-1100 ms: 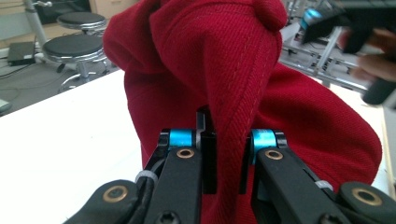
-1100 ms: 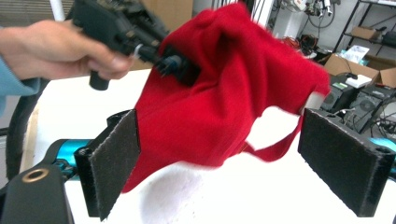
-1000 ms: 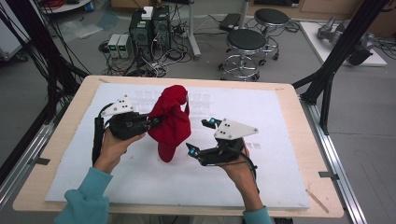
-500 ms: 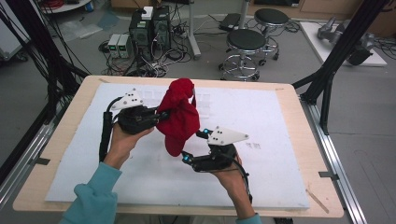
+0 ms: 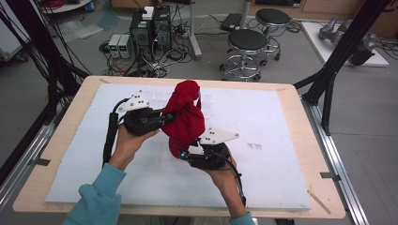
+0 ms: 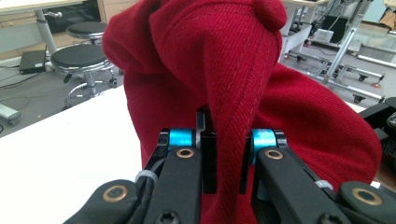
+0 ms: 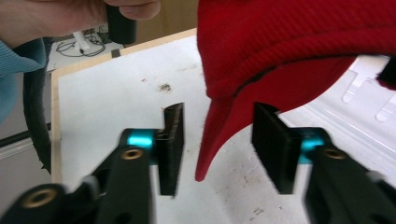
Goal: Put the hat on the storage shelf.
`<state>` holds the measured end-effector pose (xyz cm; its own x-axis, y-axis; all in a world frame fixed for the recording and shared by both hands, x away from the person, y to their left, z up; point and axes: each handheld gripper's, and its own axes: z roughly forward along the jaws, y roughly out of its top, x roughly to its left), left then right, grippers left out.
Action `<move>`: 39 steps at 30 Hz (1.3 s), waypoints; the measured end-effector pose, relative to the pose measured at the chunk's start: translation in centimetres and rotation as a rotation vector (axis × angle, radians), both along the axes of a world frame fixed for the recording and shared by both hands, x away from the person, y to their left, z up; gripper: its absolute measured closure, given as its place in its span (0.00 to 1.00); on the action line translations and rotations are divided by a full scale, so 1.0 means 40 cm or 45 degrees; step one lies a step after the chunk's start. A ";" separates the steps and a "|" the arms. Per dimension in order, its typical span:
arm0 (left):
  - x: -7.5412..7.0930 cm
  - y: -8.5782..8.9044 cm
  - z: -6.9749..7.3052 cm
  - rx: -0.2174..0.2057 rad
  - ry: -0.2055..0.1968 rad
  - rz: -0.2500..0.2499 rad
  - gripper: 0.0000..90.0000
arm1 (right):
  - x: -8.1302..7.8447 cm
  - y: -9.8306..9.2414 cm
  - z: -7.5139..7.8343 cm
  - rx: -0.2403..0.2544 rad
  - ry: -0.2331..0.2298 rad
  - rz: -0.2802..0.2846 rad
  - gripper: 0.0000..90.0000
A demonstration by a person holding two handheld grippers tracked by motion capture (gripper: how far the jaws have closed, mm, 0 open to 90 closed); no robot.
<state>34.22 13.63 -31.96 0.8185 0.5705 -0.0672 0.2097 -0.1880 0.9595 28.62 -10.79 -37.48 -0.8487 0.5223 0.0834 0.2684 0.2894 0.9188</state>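
High view: red cloth hangs lifted above the white table, between left claw and right claw.
Left gripper view: left claw clamped tight on a fold of the cloth.
Right gripper view: right claw has just been closing — jaws apart, the cloth's hanging tip between them, unpinched.

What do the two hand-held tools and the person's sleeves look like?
Each tool, left and right, has a black body with a grey three-cornered plate on top, dotted with small dark marks. Two black jaws carry bright blue blocks near the pads and brass-coloured pivot rings. A thick black cable trails from the left tool. The sleeves are teal.
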 end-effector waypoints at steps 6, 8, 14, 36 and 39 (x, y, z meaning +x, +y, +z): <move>0.001 -0.003 -0.005 -0.002 -0.002 0.001 0.96 | 0.006 0.001 -0.003 0.004 0.034 -0.001 0.82; 0.002 -0.003 -0.006 -0.004 -0.003 0.004 0.96 | 0.008 0.002 -0.003 -0.003 0.030 -0.001 0.87; 0.003 0.001 -0.006 -0.008 -0.003 0.004 0.95 | 0.015 -0.004 -0.004 0.024 0.085 -0.040 0.95; 0.015 0.066 -0.041 -0.035 -0.029 0.034 0.08 | 0.013 -0.023 0.001 0.038 0.035 -0.080 0.95; 0.009 0.087 -0.053 -0.009 -0.041 0.047 0.08 | 0.017 -0.027 0.007 0.044 0.031 -0.085 0.95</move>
<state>34.59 17.09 -34.08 0.7988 0.5998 -0.0454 0.1854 -0.1736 0.9672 29.30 -11.89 -37.20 -0.8094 0.5743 0.1222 0.3083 0.2386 0.9209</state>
